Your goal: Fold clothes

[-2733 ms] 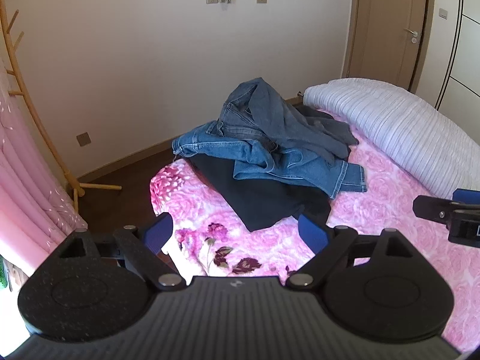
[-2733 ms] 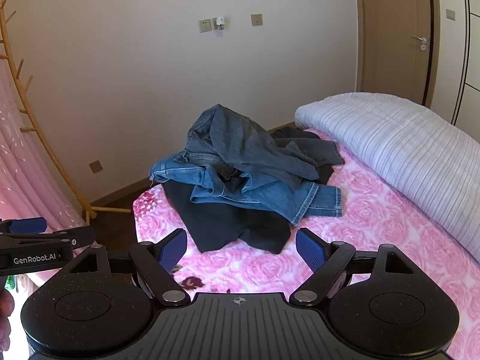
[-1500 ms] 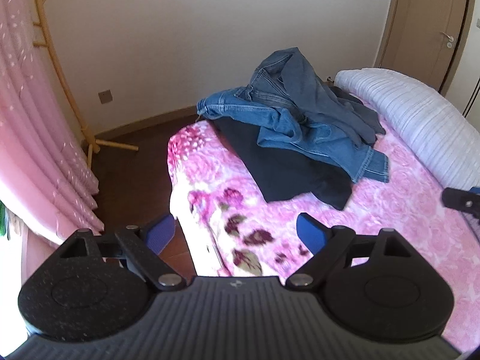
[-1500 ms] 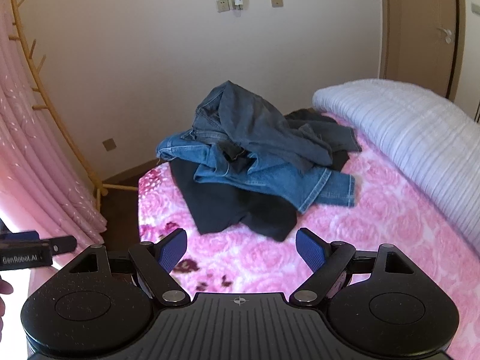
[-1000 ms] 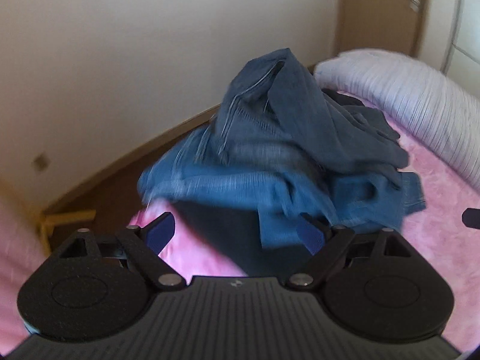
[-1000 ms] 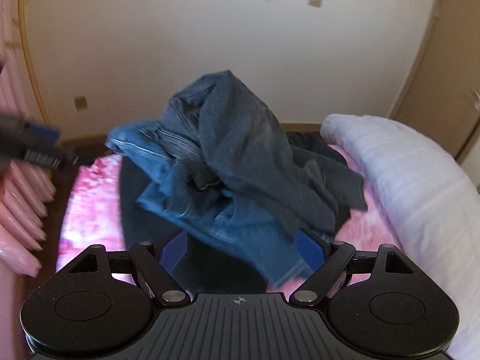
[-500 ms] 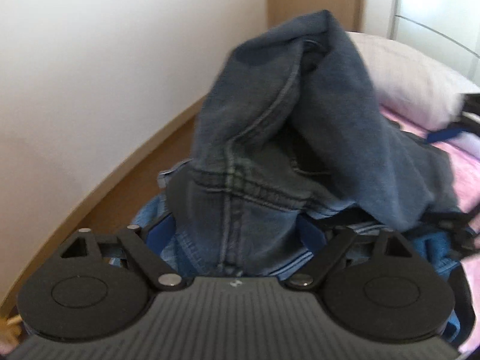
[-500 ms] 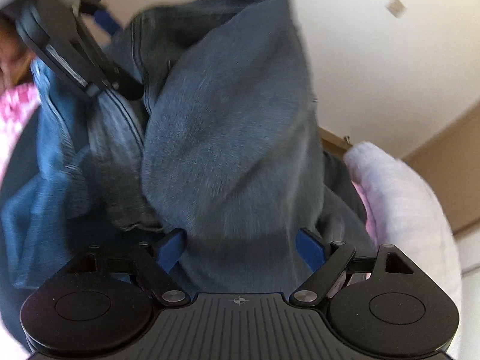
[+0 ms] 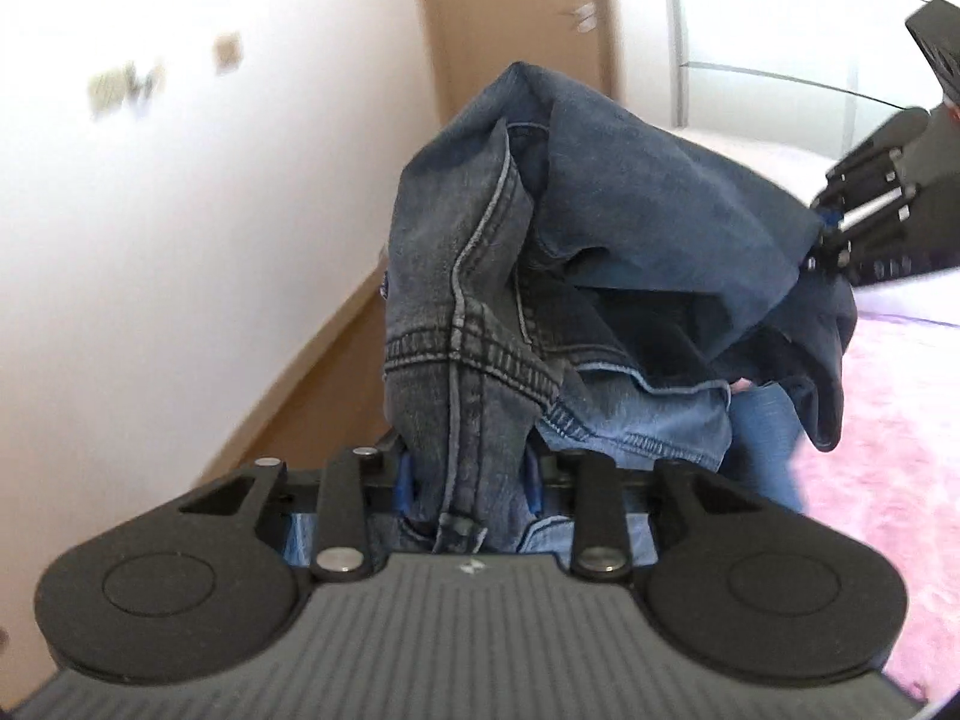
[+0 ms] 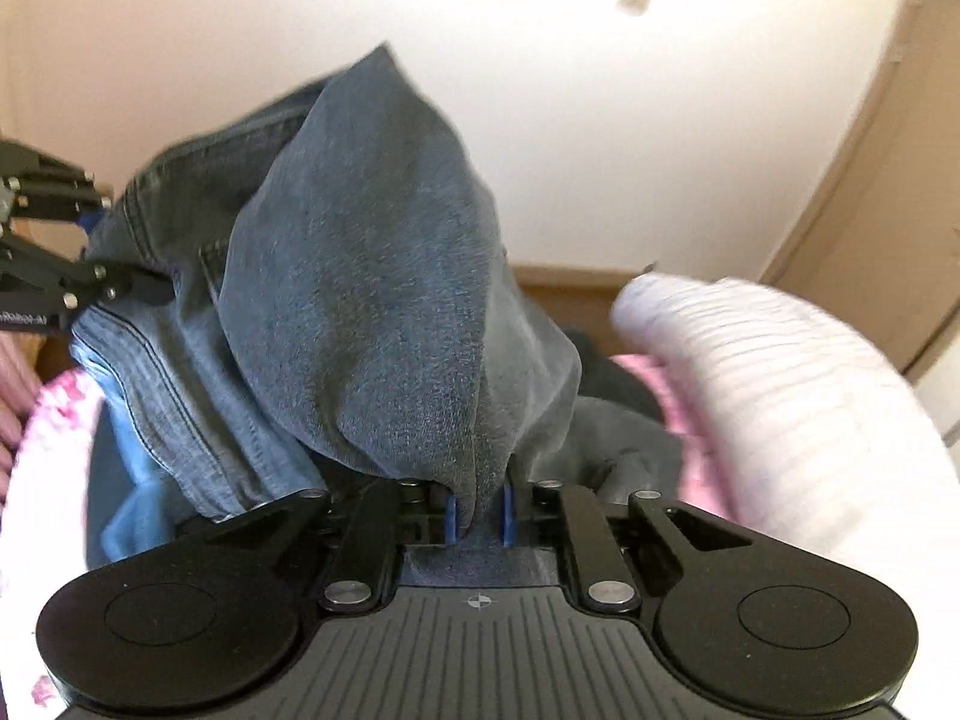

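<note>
Left wrist view: we had the left gripper (image 9: 468, 486) clamped on a thick seam of the dark jeans (image 9: 576, 228), pads pressed into the denim. Right gripper (image 10: 480, 510) was likewise closed on a fold of the same jeans, nearly shut. Jeans were bunched and peaked between the two grips, raised above the pile on the pink bedspread (image 9: 888, 450). Nothing looked folded; we judged the jeans needed spreading flat, then folding, with the rest of the pile left. Count: two grippers, one pair of dark jeans, one lighter blue denim piece (image 9: 648, 420) underneath, one dark garment (image 10: 624, 384) behind, one striped white pillow (image 10: 780, 384).
</note>
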Tool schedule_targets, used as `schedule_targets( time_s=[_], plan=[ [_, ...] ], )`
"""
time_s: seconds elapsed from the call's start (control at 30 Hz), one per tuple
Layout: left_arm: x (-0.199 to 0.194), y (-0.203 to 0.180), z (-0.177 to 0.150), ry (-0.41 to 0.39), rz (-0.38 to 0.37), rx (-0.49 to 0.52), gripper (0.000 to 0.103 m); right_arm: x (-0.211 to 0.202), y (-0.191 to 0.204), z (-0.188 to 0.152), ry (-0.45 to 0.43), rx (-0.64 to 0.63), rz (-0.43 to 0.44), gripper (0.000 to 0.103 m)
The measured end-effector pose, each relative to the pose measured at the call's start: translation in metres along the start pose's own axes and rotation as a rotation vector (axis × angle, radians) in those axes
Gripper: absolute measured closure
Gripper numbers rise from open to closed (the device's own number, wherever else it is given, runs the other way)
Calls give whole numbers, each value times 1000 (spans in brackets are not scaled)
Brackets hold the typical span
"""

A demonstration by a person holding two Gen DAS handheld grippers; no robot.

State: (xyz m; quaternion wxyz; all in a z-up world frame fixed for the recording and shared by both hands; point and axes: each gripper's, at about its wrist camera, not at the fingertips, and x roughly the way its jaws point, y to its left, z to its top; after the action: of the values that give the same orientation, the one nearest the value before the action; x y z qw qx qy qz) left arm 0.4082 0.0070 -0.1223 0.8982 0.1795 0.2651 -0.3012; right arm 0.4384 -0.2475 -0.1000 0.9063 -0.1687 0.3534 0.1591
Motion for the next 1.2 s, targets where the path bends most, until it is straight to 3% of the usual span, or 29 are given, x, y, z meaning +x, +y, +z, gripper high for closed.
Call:
schedule_targets(
  time_s=[0.2,0.3,0.43,0.57,0.7,0.77,0.9,1.03,1.13,1.2],
  plan=[
    [-103,-133,15,-55,-157,142,75,-143,-33,-121,12,166,-70,92],
    [-151,-196,-7,-15,-265,178,75,-213,-48,-186,27,253,-104,92],
    [-191,-287,-40,66,-365,140,76,-298,-56,-279,61,370,-122,92],
    [-220,-319,-28,79,-392,154,77,-366,-43,-350,95,390,-46,92],
    [-254,-339,3,50,-406,219,77,-384,-3,-380,88,418,91,92],
    [-270,-343,39,-3,-392,299,77,-387,6,-380,37,472,169,92],
    [-322,-362,126,-171,-337,518,77,-401,-3,-357,-165,629,337,92],
    [-384,-425,179,-352,-313,768,76,-416,-21,-353,-392,763,453,92],
    [-403,-496,179,-425,-364,880,72,-426,-37,-382,-469,876,422,91],
    [-393,-551,160,-422,-458,915,69,-426,-46,-430,-430,1010,328,88]
  ],
)
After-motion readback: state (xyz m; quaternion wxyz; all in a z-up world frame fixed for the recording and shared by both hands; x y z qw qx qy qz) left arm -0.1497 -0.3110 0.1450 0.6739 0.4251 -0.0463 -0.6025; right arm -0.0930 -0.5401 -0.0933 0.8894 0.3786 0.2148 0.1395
